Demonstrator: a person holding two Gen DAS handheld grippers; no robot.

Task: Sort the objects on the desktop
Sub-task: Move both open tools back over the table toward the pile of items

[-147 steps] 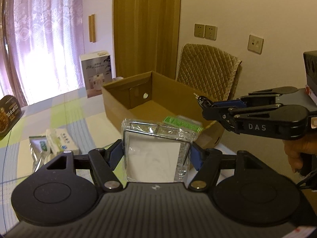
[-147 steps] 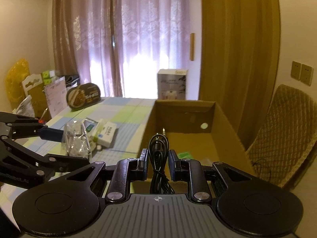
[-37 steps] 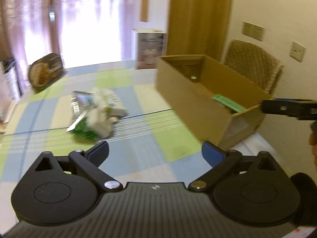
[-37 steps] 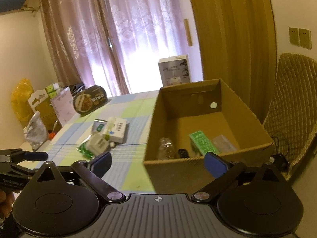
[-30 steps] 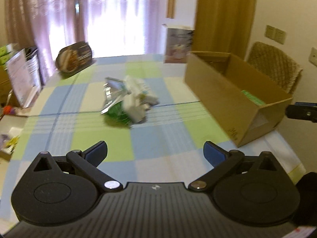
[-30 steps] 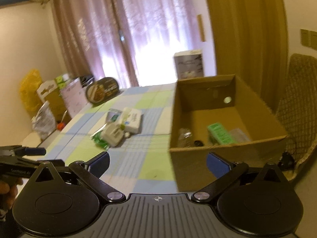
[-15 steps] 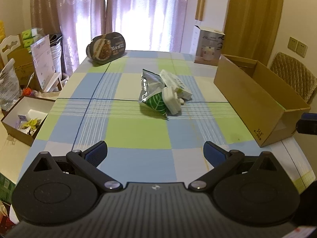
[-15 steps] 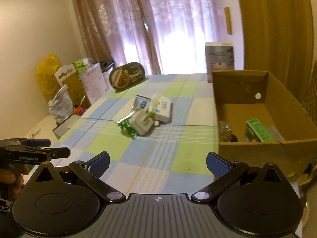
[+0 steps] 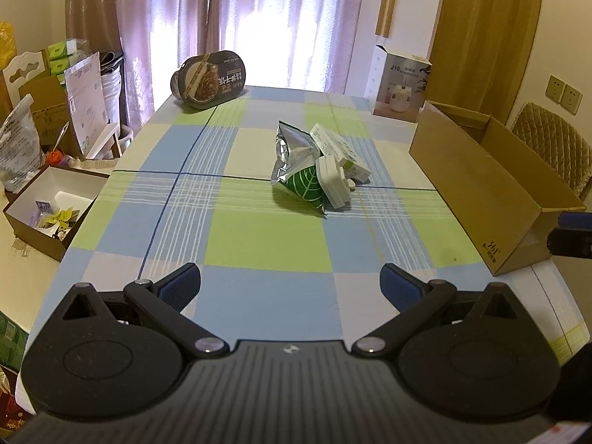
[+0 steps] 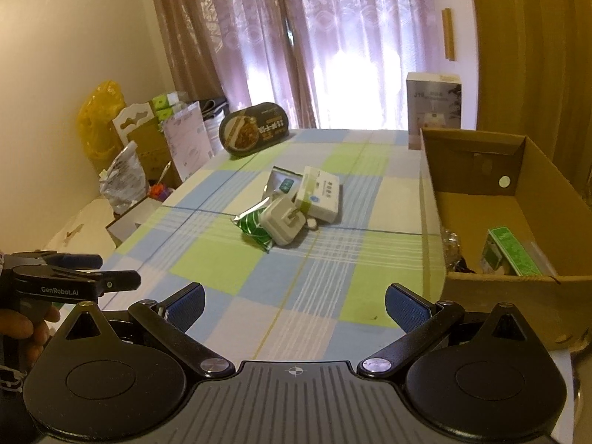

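Packets (image 9: pixel 314 170) mid-table (image 9: pixel 259 244), box (image 9: pixel 492 185) right (items inside) — carton (image 9: pixel 397 88) behind

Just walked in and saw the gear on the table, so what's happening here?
A person is sorting desk items into the cardboard box. Both claws, left and right, are open and empty, held back from the table. A small pile remains mid-table: a foil snack bag, a white charger and a white box.

We hold the left tongs (image 9: pixel 290 281) level and low, their blue-padded fingers (image 9: pixel 180 284) spread wide with nothing between them. Our right tongs (image 10: pixel 295 303) are spread just as wide and carry nothing. From the right wrist view, the left tongs show at the far left edge, gripped by our hand (image 10: pixel 27 329).
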